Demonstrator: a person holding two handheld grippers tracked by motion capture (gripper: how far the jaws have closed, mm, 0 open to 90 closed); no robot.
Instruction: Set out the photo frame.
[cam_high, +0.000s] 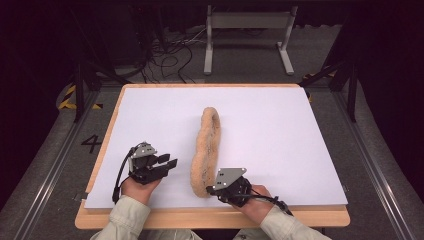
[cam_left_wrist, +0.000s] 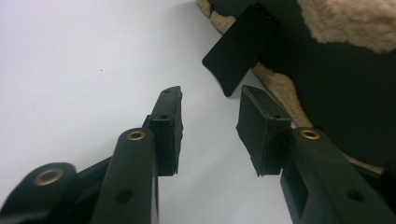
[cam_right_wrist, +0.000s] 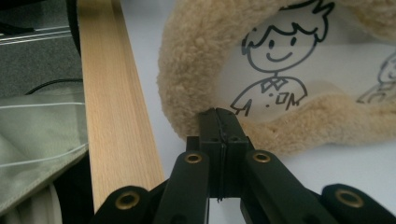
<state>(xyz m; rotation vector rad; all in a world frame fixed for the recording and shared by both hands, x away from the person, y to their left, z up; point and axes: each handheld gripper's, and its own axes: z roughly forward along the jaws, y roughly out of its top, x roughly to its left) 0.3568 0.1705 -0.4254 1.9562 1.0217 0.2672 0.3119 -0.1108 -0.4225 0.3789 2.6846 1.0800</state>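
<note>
Fleece pouch (cam_high: 205, 150) on white table sheet (cam_high: 280, 145), long and narrow, long axis running from near edge toward far edge, slightly bent. Near end just at right gripper (cam_high: 220, 189); in right gripper view, jaws pressed together at fleece rim (cam_right_wrist: 187, 79), probably pinching its edge, beside clear window with cartoon drawing (cam_right_wrist: 273, 70). Left gripper (cam_high: 167, 163) spread apart, holding nothing, resting on bare sheet just to left of pouch middle, jaws pointing toward it. Far end well away from both grippers. Likely next: short sideways reach by left gripper to pouch long side.
</note>
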